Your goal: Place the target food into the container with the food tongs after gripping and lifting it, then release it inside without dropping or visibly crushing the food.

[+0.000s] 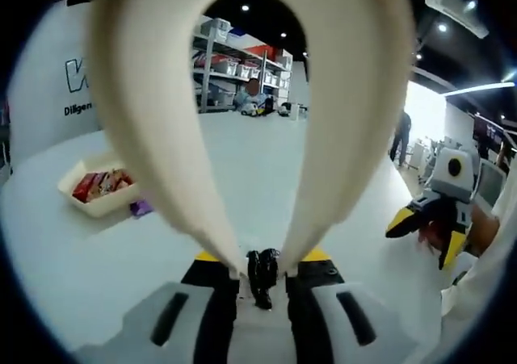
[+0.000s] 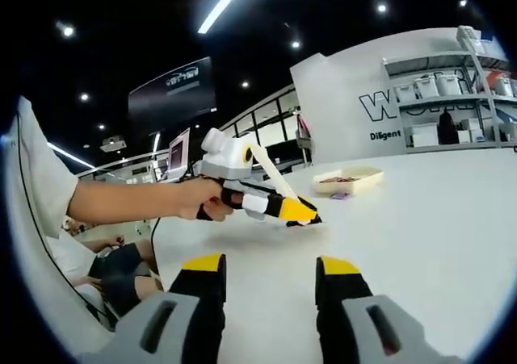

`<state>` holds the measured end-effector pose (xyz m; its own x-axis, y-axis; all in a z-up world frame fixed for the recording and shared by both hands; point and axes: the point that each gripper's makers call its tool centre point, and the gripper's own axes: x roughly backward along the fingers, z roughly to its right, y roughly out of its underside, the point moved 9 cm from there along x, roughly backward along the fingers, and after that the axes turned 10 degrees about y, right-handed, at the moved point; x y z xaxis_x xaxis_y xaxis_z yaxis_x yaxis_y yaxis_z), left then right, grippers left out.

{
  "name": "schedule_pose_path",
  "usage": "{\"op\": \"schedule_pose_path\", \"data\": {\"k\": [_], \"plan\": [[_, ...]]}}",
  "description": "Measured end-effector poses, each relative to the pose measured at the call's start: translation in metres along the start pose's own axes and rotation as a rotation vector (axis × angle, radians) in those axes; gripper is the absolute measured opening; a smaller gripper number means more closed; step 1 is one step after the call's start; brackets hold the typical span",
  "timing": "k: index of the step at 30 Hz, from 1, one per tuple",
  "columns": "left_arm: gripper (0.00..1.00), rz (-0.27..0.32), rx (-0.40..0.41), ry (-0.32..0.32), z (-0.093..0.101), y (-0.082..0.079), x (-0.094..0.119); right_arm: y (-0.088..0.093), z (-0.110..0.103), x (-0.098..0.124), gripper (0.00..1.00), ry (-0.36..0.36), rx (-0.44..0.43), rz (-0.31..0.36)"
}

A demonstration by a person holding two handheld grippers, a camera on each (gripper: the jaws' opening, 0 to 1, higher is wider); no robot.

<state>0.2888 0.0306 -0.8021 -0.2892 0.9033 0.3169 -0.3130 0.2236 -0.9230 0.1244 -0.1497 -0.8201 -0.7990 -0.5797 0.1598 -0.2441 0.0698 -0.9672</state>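
Cream food tongs [image 1: 161, 98] rise in a wide arch in the left gripper view. Their two arms run down to my left gripper [image 1: 260, 257], which is shut on them. A small dark object [image 1: 262, 277] sits between the tong ends; I cannot tell what it is. A cream container [image 1: 87, 208] with red and orange packets lies on the white table at left, with a small purple item [image 1: 141, 208] beside it. In the right gripper view, a hand holds the left gripper [image 2: 300, 213] and tongs [image 2: 271, 173] over the table, short of the container [image 2: 359, 182]. My right gripper [image 2: 271, 271] is open and holds nothing.
The white table [image 1: 258, 170] stretches wide around the container. The right gripper [image 1: 428, 228] hangs at the table's right edge. Metal shelves [image 1: 234, 69] with bins stand behind, and a person [image 1: 400, 135] stands far right. A white wall with lettering [image 2: 388, 106] is behind the container.
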Motion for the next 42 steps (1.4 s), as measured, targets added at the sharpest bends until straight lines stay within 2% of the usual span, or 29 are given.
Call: {"op": "schedule_pose_path", "data": {"k": [1, 3, 5, 9, 10, 13, 18, 20, 24, 26, 28, 31, 34, 37, 38, 39, 40, 41, 42], "plan": [[0.2, 0.02, 0.01, -0.002, -0.003, -0.004, 0.002, 0.0, 0.0, 0.0, 0.38, -0.001, -0.004, 0.002], [0.2, 0.007, 0.015, -0.007, -0.006, -0.006, 0.004, -0.001, 0.001, -0.001, 0.38, -0.001, -0.01, 0.004], [0.2, 0.013, 0.007, -0.014, -0.009, -0.009, 0.006, -0.001, 0.001, -0.002, 0.38, 0.0, -0.008, 0.002], [0.2, 0.035, 0.043, -0.014, -0.017, -0.011, 0.005, -0.002, 0.003, -0.005, 0.38, 0.003, -0.008, 0.0], [0.2, 0.026, 0.043, -0.037, -0.02, -0.008, 0.004, -0.002, 0.003, -0.006, 0.38, 0.005, -0.01, -0.003], [0.2, 0.007, 0.052, -0.034, -0.024, -0.001, -0.001, -0.003, 0.003, -0.005, 0.38, 0.004, -0.002, -0.007], [0.21, -0.05, 0.02, -0.042, -0.024, 0.007, -0.007, -0.004, 0.007, -0.005, 0.38, 0.01, -0.005, -0.006], [0.21, -0.08, -0.02, -0.045, -0.023, 0.009, -0.01, -0.005, 0.007, -0.005, 0.38, 0.01, -0.008, -0.004], [0.25, -0.078, -0.042, -0.046, -0.028, 0.007, -0.011, -0.005, 0.006, -0.005, 0.38, 0.008, 0.003, -0.006], [0.28, -0.098, -0.078, -0.038, -0.029, 0.006, -0.012, -0.005, 0.005, -0.005, 0.38, 0.006, 0.003, -0.009], [0.3, -0.119, -0.075, -0.061, -0.03, 0.003, -0.013, -0.004, 0.006, -0.005, 0.38, 0.006, 0.004, -0.009], [0.3, -0.176, -0.118, -0.061, -0.031, 0.001, -0.017, -0.005, 0.006, -0.006, 0.38, 0.008, 0.005, -0.008], [0.3, -0.186, -0.11, -0.068, -0.032, -0.001, -0.019, -0.005, 0.007, -0.006, 0.37, 0.009, 0.005, -0.006], [0.27, -0.161, -0.042, -0.091, -0.034, -0.001, -0.021, -0.005, 0.008, -0.006, 0.37, 0.009, 0.008, -0.011], [0.26, -0.163, -0.08, -0.059, -0.035, -0.001, -0.022, -0.004, 0.008, -0.007, 0.37, 0.008, 0.009, -0.014], [0.25, -0.16, -0.084, -0.057, -0.032, 0.0, -0.022, -0.004, 0.008, -0.007, 0.37, 0.007, 0.009, -0.015], [0.22, -0.147, -0.067, -0.058, -0.033, 0.0, -0.021, -0.005, 0.009, -0.007, 0.37, 0.008, 0.011, -0.015], [0.2, -0.123, 0.021, -0.069, -0.032, 0.0, -0.021, -0.005, 0.009, -0.008, 0.37, 0.008, 0.011, -0.016], [0.18, -0.105, -0.001, -0.033, -0.033, -0.001, -0.022, -0.005, 0.009, -0.008, 0.37, 0.008, 0.011, -0.016]]}}
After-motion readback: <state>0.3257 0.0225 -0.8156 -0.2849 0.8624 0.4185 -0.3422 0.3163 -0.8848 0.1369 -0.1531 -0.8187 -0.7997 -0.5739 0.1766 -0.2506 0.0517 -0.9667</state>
